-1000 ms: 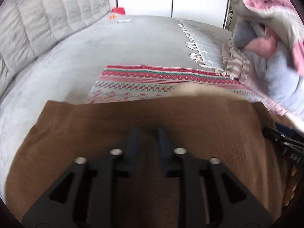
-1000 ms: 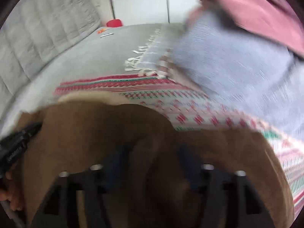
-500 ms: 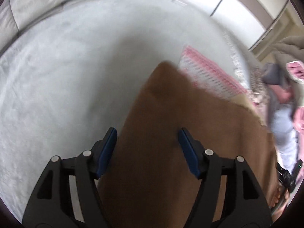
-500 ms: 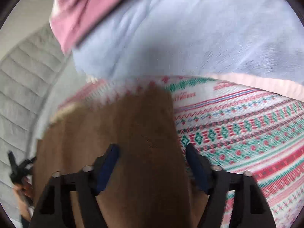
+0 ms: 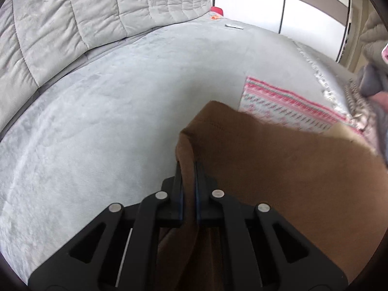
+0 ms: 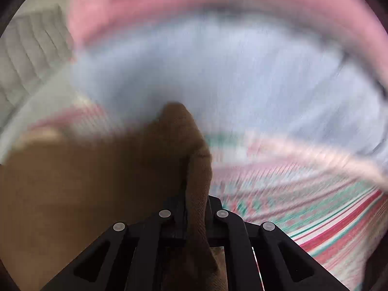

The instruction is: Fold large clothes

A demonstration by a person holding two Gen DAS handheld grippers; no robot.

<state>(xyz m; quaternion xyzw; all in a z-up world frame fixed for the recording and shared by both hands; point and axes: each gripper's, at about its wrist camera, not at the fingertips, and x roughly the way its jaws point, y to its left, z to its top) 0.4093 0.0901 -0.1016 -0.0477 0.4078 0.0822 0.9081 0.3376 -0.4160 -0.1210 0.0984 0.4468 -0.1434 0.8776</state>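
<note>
A plain brown garment (image 5: 278, 169) of thick, soft cloth is lifted over the grey bed (image 5: 97, 121), pinched at two corners, its upper edge stretched between them, overlapping a red-patterned cloth (image 5: 278, 106).

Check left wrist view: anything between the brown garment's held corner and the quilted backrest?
Nothing: only bare grey sofa cushion between brown garment and backrest.

A home bedroom: a wide grey bed (image 5: 121, 111) with a quilted headboard (image 5: 72, 19), wardrobe doors (image 5: 303, 12) behind, piled laundry (image 6: 230, 68).

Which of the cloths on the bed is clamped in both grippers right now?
The plain brown garment; the striped red-and-green cloth lies flat beyond it, untouched.
</note>
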